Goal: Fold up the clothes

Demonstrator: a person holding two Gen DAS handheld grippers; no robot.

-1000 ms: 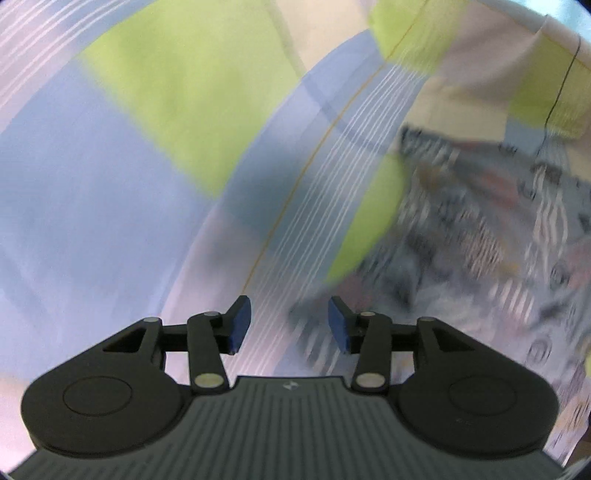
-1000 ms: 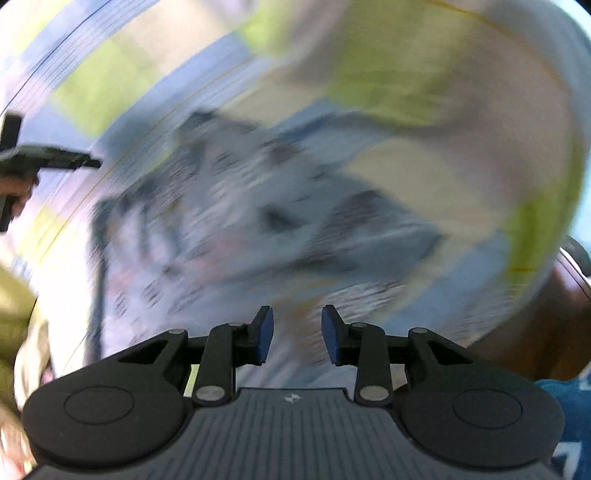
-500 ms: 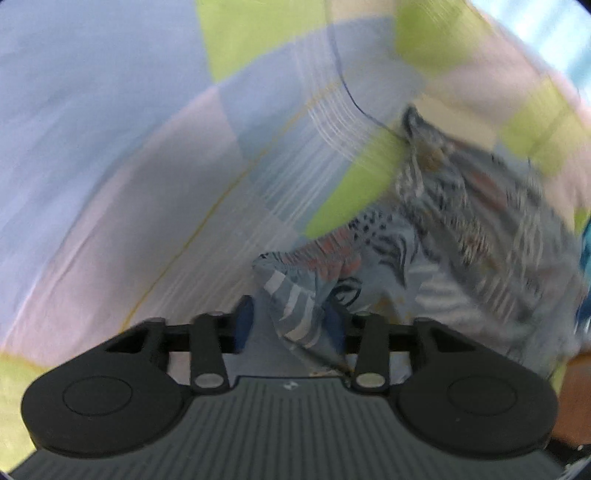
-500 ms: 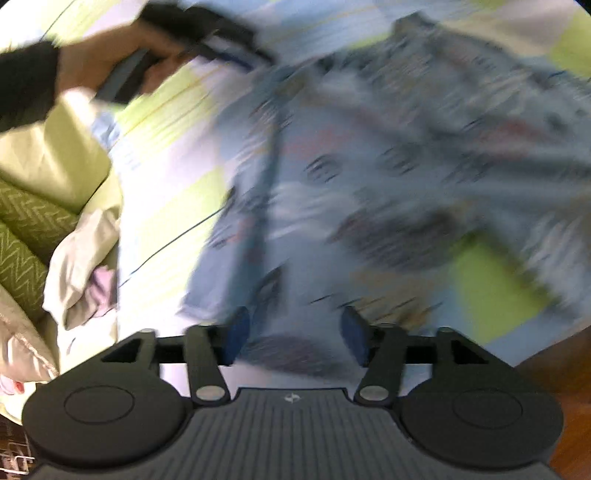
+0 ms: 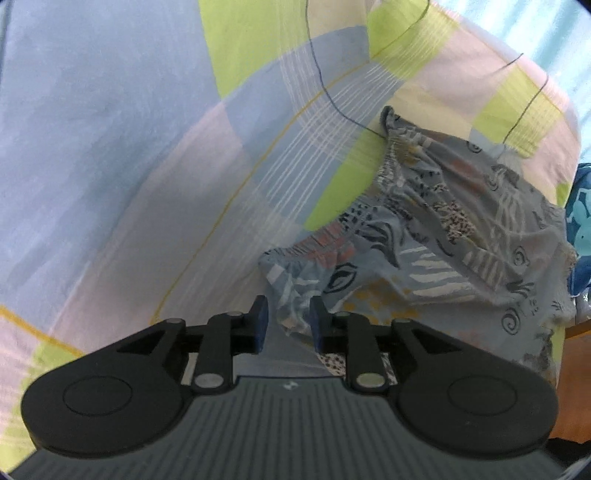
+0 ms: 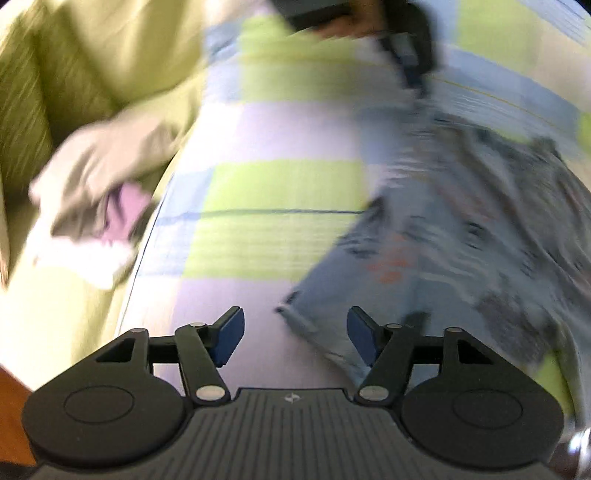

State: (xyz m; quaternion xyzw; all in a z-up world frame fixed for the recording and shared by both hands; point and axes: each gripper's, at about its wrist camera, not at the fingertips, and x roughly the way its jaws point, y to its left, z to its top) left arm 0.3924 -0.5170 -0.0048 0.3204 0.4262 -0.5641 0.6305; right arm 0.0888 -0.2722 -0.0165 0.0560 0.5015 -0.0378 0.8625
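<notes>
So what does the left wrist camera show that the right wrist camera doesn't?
Only the left wrist view shows the left claw from behind, its fingers around a corner of the patterned shorts, and blue printed fabric at the right edge. Only the right wrist view shows the open right claw near a shorts hem, green cushions, a crumpled grey and pink cloth, and the person's hand. Both show the shorts lying on the checked bedsheet.
</notes>
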